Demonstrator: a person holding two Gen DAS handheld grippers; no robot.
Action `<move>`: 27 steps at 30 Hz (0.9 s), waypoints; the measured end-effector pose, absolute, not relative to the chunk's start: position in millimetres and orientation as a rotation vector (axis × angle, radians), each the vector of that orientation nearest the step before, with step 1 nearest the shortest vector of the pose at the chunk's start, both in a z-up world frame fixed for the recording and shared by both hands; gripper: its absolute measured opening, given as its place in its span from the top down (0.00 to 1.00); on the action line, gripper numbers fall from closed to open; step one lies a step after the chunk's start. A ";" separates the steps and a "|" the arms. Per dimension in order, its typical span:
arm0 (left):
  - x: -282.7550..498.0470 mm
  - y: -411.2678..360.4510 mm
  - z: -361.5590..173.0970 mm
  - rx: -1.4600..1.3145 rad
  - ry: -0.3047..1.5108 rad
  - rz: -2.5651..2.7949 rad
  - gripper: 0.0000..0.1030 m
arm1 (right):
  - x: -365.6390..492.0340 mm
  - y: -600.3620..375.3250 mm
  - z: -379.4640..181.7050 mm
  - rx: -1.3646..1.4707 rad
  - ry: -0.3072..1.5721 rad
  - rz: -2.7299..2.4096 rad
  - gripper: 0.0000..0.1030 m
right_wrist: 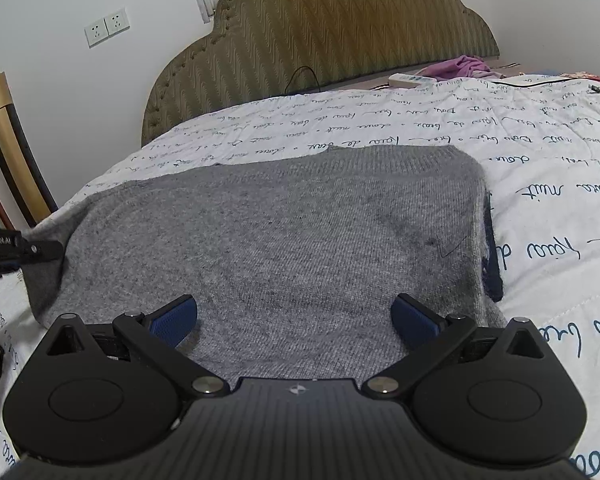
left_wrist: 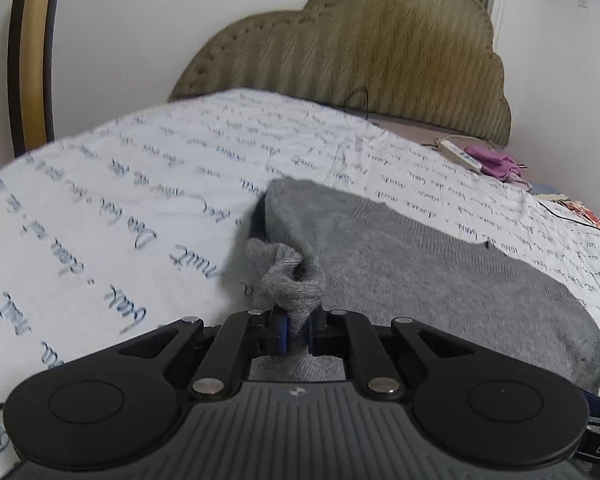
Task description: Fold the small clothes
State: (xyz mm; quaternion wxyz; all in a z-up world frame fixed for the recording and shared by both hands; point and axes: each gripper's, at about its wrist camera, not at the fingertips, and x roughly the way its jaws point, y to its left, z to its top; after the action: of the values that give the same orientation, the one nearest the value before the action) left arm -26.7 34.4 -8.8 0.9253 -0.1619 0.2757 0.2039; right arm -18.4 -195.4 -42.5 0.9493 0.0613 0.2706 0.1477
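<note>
A grey knitted garment (right_wrist: 284,236) lies spread on a white bedspread (right_wrist: 540,152) printed with blue handwriting. In the left wrist view the garment (left_wrist: 420,264) stretches away to the right. My left gripper (left_wrist: 298,330) is shut on a bunched corner of it, at the garment's left edge. My right gripper (right_wrist: 296,320) is open, its blue pads (right_wrist: 174,320) wide apart just above the garment's near edge, holding nothing. The left gripper's tip (right_wrist: 32,250) shows at the far left of the right wrist view, at the garment's left edge.
A padded olive headboard (right_wrist: 320,28) stands behind the bed. A white remote (right_wrist: 410,79) and a purple cloth (right_wrist: 460,66) lie at the far right near it. Black cables (right_wrist: 540,82) run there. A gold and black frame (left_wrist: 28,52) leans on the left wall.
</note>
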 end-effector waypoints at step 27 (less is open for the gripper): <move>-39.6 53.9 -23.0 -0.386 0.551 0.342 0.92 | 162.1 26.5 60.0 -0.053 1.001 0.560 0.01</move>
State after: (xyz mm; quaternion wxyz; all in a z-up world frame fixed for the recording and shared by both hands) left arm -39.6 53.9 -23.0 0.9296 -0.1884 0.2691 0.1671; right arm 162.1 26.5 60.0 0.8396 -0.0251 0.4735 0.2650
